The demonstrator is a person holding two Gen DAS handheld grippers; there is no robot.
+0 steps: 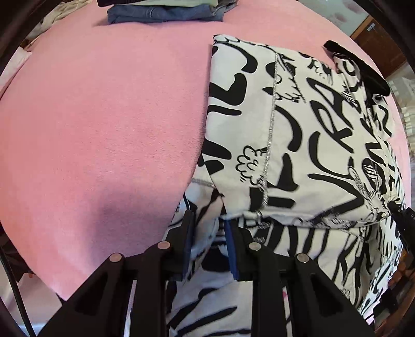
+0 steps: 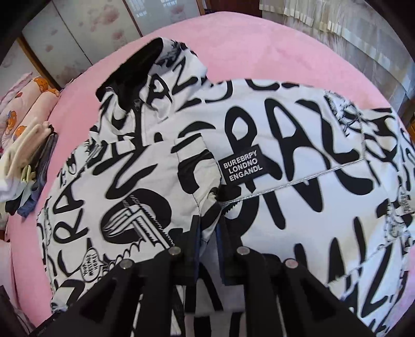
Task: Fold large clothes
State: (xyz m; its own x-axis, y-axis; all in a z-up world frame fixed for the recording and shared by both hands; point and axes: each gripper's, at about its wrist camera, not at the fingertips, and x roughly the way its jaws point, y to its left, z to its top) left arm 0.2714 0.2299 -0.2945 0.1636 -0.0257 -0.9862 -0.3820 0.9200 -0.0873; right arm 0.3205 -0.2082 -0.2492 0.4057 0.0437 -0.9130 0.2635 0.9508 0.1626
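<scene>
A white jacket (image 1: 298, 116) printed with black graffiti letters lies partly folded on the pink blanket (image 1: 103, 116). Its near hem hangs over the edge towards me. In the left wrist view my left gripper (image 1: 210, 230) points straight down at the jacket's lower left corner, with bunched fabric pinched between its blue pads. In the right wrist view the jacket (image 2: 285, 134) shows a black sewn label (image 2: 242, 168) and a black-lined collar (image 2: 137, 67) at the far end. My right gripper (image 2: 208, 230) holds a fold of white fabric just below the label, its jaws narrow.
A stack of folded clothes (image 1: 160, 10) with jeans on it sits at the blanket's far edge, and in the right wrist view this clothes stack (image 2: 28, 155) lies at the left. Bear-print pillows (image 2: 31, 98), wardrobe doors (image 2: 85, 28) and curtains (image 2: 337, 20) ring the bed.
</scene>
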